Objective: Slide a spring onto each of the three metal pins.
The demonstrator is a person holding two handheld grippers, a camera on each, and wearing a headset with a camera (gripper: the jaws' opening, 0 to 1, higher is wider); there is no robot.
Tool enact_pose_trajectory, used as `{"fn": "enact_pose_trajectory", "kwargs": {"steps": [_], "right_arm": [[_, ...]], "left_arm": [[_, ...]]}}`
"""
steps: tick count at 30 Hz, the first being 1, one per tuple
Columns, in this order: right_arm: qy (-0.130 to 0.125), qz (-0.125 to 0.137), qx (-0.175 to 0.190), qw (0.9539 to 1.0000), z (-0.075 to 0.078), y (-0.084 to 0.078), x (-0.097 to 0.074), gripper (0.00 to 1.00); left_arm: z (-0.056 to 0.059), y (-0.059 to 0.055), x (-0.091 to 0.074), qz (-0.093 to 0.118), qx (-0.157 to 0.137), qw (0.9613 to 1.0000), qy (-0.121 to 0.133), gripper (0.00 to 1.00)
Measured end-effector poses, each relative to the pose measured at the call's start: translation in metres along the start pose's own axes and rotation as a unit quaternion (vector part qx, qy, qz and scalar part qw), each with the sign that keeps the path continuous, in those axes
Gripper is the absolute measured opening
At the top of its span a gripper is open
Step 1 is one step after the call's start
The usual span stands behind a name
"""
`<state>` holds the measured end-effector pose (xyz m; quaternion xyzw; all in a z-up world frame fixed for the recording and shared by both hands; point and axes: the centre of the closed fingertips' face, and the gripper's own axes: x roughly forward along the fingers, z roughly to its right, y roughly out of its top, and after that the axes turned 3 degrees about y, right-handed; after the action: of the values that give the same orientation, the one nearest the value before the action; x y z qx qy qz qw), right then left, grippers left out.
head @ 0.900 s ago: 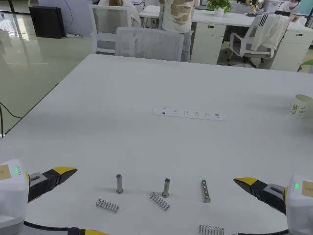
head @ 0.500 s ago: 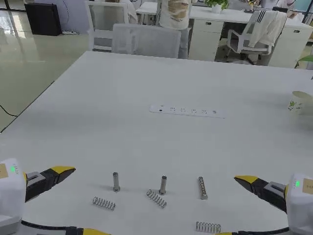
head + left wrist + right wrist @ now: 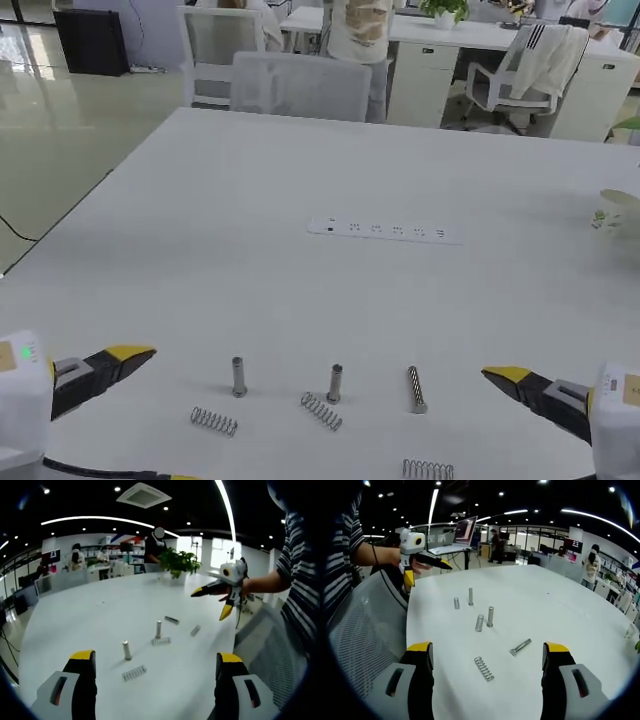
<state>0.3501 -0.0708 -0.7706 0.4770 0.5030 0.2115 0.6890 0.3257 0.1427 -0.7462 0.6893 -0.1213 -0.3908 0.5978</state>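
Near table (image 3: pixel 300 170) front edge, left gripper (image 3: pixel 155 656) and right gripper (image 3: pixel 487 647) wide open, flanking pins (image 3: pixel 238 376), springs (image 3: pixel 214 421); rightmost pin (image 3: pixel 416 389) apparently flat.

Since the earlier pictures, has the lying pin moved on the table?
No. The lying pin keeps the same gap to the upright middle pin beside it.

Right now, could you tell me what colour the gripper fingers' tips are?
Yellow; the fingers show it best in the right gripper view.

No legible text, power strip (image 3: pixel 385 231) markings too small to read
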Motion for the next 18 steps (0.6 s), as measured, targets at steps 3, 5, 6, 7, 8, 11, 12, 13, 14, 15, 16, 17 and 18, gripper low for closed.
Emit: {"fn": "enact_pose_trajectory", "kwargs": {"steps": [3,5,6,7,8,11,12,13,14,15,16,17,18], "right_arm": [[0.002,0.002,0.000,1.0000,-0.0010,0.0002,-0.0002,0.90],[0.003,0.000,-0.001,1.0000,-0.0014,-0.0005,-0.0002,0.91],[0.002,-0.001,-0.001,1.0000,-0.0012,-0.0010,-0.0002,0.91],[0.002,-0.001,0.000,1.0000,-0.0010,-0.0013,-0.0003,0.91],[0.002,-0.001,0.000,1.0000,-0.0009,-0.0014,-0.0004,0.91],[0.002,-0.003,0.001,1.0000,-0.0004,-0.0031,-0.0009,0.90],[0.002,-0.004,0.001,1.0000,-0.0003,-0.0038,-0.0009,0.90],[0.002,-0.005,0.001,1.0000,-0.0007,-0.0045,-0.0009,0.90],[0.003,-0.005,0.001,1.0000,-0.0010,-0.0047,-0.0009,0.90],[0.003,-0.006,0.001,1.0000,-0.0016,-0.0049,-0.0011,0.90],[0.003,-0.006,0.001,1.0000,-0.0017,-0.0053,-0.0010,0.90],[0.003,-0.006,0.001,1.0000,-0.0018,-0.0055,-0.0008,0.90],[0.003,-0.006,0.002,1.0000,-0.0021,-0.0055,-0.0008,0.90]], "left_arm": [[0.0002,0.0022,0.0002,0.006,-0.005,1.0000,0.000,0.98],[-0.0001,0.0022,0.0003,0.006,-0.007,1.0000,0.001,0.98],[-0.0002,0.0021,0.0002,0.006,-0.007,1.0000,0.001,0.98],[0.0001,0.0019,0.0001,0.006,-0.006,1.0000,0.001,0.98],[0.0005,0.0018,0.0000,0.006,-0.007,1.0000,0.000,0.98],[0.0016,0.0016,-0.0008,0.006,-0.006,1.0000,0.000,0.98],[0.0015,0.0012,-0.0011,0.005,-0.007,1.0000,0.000,0.98],[0.0013,0.0007,-0.0016,0.004,-0.007,1.0000,0.001,0.98],[0.0012,0.0006,-0.0019,0.004,-0.007,1.0000,0.001,0.98],[0.0008,0.0002,-0.0024,0.003,-0.007,1.0000,0.002,0.98],[0.0006,0.0000,-0.0028,0.003,-0.007,1.0000,0.002,0.97],[0.0001,-0.0003,-0.0033,0.002,-0.006,1.0000,0.002,0.97],[-0.0003,-0.0006,-0.0036,0.002,-0.006,1.0000,0.002,0.97]]}}
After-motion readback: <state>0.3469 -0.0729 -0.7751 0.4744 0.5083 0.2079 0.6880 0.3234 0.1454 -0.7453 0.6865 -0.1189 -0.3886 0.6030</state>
